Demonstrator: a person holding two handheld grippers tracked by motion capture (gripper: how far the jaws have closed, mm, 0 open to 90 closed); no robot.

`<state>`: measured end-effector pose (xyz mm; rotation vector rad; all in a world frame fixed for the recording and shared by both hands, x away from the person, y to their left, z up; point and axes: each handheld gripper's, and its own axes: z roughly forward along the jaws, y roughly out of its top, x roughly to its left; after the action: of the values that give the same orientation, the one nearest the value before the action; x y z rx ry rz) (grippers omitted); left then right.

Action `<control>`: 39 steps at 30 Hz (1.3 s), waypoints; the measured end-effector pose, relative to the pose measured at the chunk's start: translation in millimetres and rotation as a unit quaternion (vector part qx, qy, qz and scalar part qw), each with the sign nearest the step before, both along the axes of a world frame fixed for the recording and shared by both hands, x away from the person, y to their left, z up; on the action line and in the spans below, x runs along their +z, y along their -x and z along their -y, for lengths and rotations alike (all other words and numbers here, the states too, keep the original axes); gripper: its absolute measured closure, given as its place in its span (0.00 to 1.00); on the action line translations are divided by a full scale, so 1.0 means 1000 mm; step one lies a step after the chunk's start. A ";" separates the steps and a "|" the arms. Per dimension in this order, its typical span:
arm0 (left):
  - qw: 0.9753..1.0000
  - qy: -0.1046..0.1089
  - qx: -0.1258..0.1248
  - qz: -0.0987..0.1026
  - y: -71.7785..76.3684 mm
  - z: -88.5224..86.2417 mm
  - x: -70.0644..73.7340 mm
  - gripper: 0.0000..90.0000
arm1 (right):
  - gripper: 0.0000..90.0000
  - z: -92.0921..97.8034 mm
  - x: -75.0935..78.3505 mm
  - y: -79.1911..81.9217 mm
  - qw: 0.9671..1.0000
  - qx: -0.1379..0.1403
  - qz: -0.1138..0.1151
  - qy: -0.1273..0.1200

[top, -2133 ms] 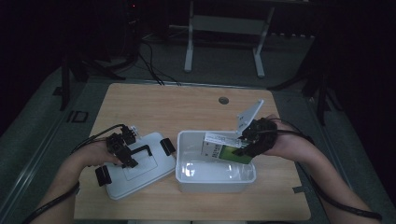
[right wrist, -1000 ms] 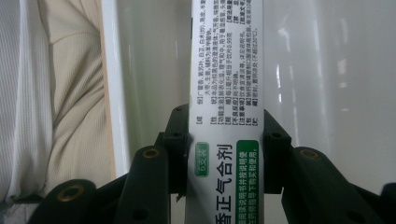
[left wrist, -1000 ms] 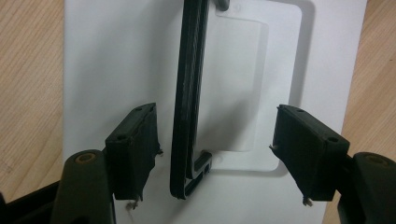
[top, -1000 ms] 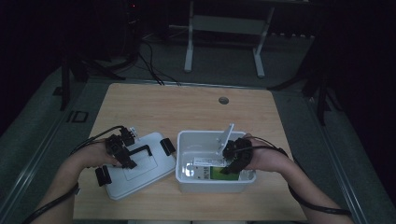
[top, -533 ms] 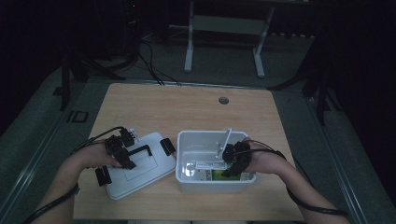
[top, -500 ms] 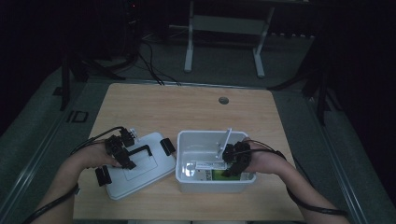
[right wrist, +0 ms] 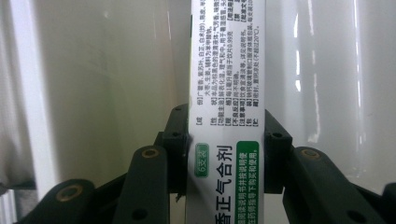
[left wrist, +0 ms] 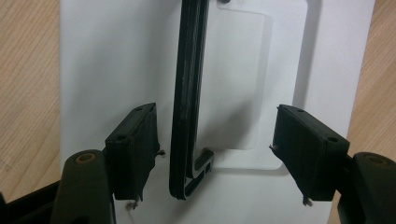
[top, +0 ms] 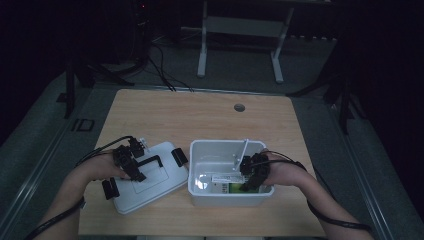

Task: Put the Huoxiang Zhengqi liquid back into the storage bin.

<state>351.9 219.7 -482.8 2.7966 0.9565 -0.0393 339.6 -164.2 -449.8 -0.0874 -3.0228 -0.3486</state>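
On the table (top: 200,115), the lid (top: 145,182) lies at the left, just beside the open bin (top: 227,197) at the right. The left gripper (top: 131,162) rests over the lid, its jaws either side of the lid's handle (left wrist: 189,93). Inside the bin, the right gripper (top: 250,176) holds the box (right wrist: 227,93), and a small hole (top: 239,107) sits in the table behind the bin
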 end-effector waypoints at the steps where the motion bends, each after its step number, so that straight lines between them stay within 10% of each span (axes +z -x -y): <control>1: 1.000 -0.001 0.000 0.000 0.000 0.000 0.000 0.35 | 0.70 0.000 0.000 0.000 1.000 0.001 0.002 -0.001; 15: 1.000 -0.001 -0.004 0.003 0.001 0.004 0.002 0.35 | 0.65 0.001 0.003 0.001 1.000 0.001 0.006 0.008; 39: 1.000 0.003 -0.021 -0.005 -0.001 0.012 0.004 0.46 | 0.60 0.058 0.073 0.001 0.995 -0.051 0.062 -0.058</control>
<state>352.8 207.6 -478.6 2.8147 0.8975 -0.0628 338.2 -222.0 -376.4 -0.2188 -3.1189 -0.5577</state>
